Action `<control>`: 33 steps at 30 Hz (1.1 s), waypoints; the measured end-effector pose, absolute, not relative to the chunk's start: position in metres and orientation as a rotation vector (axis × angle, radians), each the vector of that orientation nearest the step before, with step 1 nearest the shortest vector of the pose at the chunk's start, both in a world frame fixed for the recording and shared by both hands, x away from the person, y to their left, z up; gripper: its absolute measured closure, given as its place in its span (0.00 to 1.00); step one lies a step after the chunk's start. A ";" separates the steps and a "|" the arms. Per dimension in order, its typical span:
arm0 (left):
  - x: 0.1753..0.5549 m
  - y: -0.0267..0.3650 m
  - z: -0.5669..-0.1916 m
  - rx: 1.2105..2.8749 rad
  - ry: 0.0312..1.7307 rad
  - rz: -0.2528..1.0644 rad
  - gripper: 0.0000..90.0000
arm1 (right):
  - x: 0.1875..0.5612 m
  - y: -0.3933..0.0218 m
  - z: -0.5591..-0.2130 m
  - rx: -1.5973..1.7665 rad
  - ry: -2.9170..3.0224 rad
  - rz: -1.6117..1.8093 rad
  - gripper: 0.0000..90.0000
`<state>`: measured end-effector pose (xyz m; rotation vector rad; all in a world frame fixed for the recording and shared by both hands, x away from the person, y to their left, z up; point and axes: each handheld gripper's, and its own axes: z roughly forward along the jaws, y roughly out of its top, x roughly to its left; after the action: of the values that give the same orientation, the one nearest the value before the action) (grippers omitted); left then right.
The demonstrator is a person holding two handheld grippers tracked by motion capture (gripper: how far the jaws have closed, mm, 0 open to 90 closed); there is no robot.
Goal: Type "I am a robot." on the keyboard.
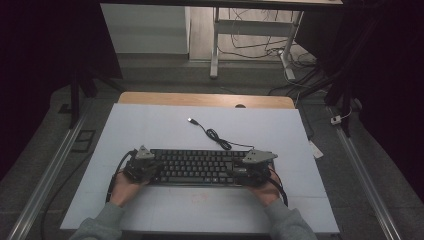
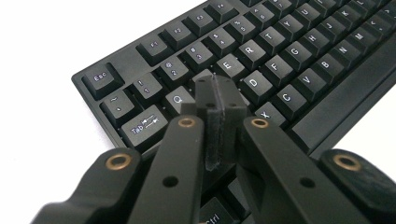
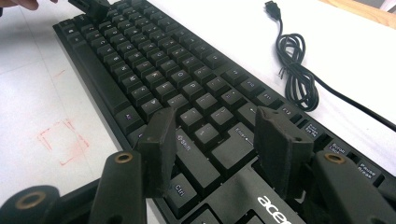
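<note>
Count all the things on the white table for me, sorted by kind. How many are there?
Black keyboard: 1
Black cable with a USB plug, coiled behind the keyboard: 1
Grippers held in hands: 2, the left gripper with fingers shut over the keys near Q, and the right gripper with fingers open above the Shift and Enter keys
Total: 4

— What sort of place is this?
— A lab or recording room: dark curtains (image 1: 45, 60) all round, a white-covered tabletop (image 1: 150, 125), metal floor rails (image 1: 55, 165), loose cables (image 1: 260, 47) under a desk frame (image 1: 215, 45).
</note>
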<state>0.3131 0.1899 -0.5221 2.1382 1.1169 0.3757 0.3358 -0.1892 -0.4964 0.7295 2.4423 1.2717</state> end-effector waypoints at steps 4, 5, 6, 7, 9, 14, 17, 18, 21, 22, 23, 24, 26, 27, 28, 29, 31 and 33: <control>0.314 0.189 -0.523 2.143 1.118 0.377 0.98 | 0.336 -0.189 -0.497 0.730 2.443 1.271 0.55; 0.314 0.189 -0.523 2.144 1.118 0.377 0.98 | 0.336 -0.189 -0.497 0.730 2.443 1.271 0.55; 0.314 0.189 -0.523 2.143 1.119 0.378 0.98 | 0.336 -0.189 -0.497 0.730 2.442 1.274 0.55; 0.314 0.189 -0.523 2.142 1.120 0.378 0.98 | 0.336 -0.189 -0.497 0.729 2.442 1.274 0.55; 0.315 0.188 -0.524 2.146 1.121 0.379 0.98 | 0.336 -0.189 -0.497 0.729 2.443 1.273 0.55; 0.316 0.187 -0.525 2.157 1.127 0.388 0.99 | 0.336 -0.189 -0.497 0.728 2.444 1.272 0.55; 0.315 0.187 -0.524 2.152 1.124 0.394 0.99 | 0.336 -0.189 -0.497 0.726 2.443 1.273 0.55; 0.314 0.188 -0.523 2.143 1.117 0.403 0.99 | 0.336 -0.189 -0.497 0.728 2.443 1.274 0.55; 0.310 0.192 -0.516 2.093 1.108 0.412 0.99 | 0.336 -0.189 -0.496 0.727 2.439 1.279 0.55; 0.309 0.194 -0.514 2.078 1.107 0.415 0.99 | 0.336 -0.189 -0.496 0.727 2.440 1.276 0.55; 0.308 0.196 -0.511 2.062 1.105 0.412 0.99 | 0.336 -0.190 -0.496 0.727 2.439 1.276 0.55; 0.306 0.197 -0.510 2.048 1.104 0.412 0.98 | 0.336 -0.190 -0.496 0.729 2.439 1.280 0.55; 0.304 0.200 -0.506 2.024 1.100 0.403 0.98 | 0.336 -0.190 -0.496 0.728 2.439 1.280 0.55; 0.303 0.201 -0.505 2.014 1.095 0.395 0.98 | 0.336 -0.190 -0.496 0.727 2.440 1.277 0.55; 0.302 0.202 -0.504 2.004 1.089 0.385 0.96 | 0.335 -0.190 -0.496 0.726 2.439 1.274 0.55; 0.301 0.202 -0.503 1.996 1.084 0.380 0.93 | 0.335 -0.190 -0.496 0.725 2.439 1.275 0.55; 0.299 0.202 -0.502 1.984 1.088 0.388 0.82 | 0.335 -0.190 -0.495 0.727 2.438 1.280 0.55; 0.299 0.201 -0.501 1.970 1.102 0.387 0.68 | 0.335 -0.190 -0.495 0.733 2.435 1.283 0.55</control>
<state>0.2986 0.2015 -0.5008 1.9703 1.1016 0.3871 0.3353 -0.1903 -0.4953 0.7328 2.4349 1.2827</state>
